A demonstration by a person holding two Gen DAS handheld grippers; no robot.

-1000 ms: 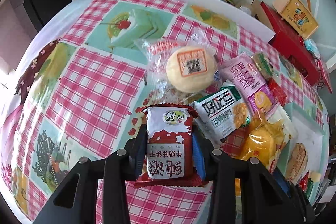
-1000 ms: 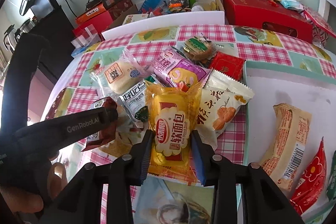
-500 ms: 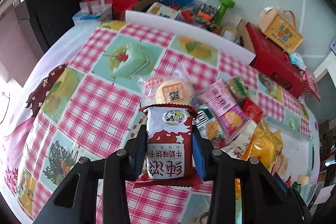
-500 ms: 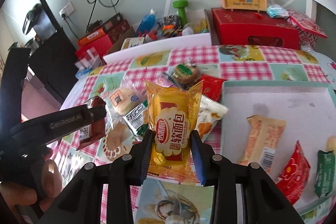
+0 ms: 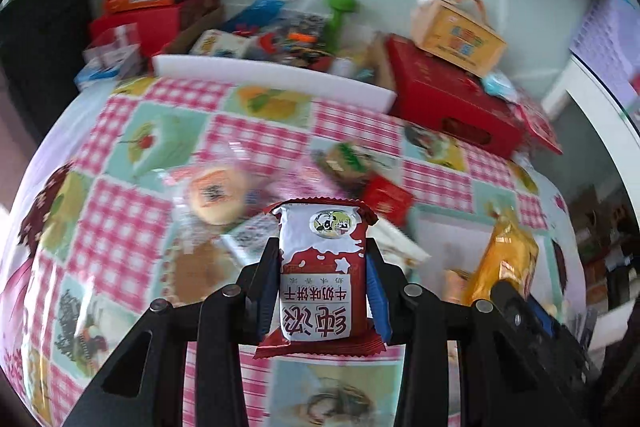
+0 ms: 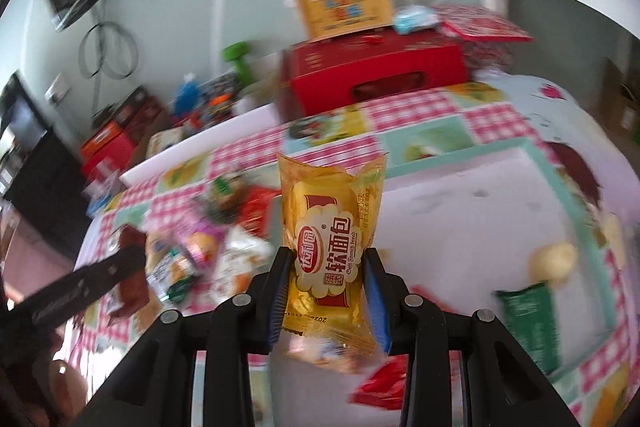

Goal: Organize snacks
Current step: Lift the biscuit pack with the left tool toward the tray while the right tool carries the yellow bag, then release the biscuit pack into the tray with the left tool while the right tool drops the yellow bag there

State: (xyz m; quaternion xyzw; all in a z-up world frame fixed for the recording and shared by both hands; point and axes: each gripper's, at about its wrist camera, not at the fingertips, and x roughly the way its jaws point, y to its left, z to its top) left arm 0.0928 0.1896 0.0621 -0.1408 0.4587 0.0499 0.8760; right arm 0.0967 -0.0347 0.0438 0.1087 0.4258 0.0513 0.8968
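The left tongs [image 5: 322, 301] are clamped across the middle of a red-and-white biscuit packet [image 5: 320, 275], held above the checked tabletop [image 5: 120, 227]. The right tongs [image 6: 326, 293] pinch a yellow bread pouch [image 6: 330, 247], marked "Soft French bread", over the white tray [image 6: 460, 227]. Both look light and crinkly, probably slippery (the bread surely squashes), so a mid-body grip suits.

Both wrist views look forward, high over the same checked tablecloth [image 5: 120, 227].
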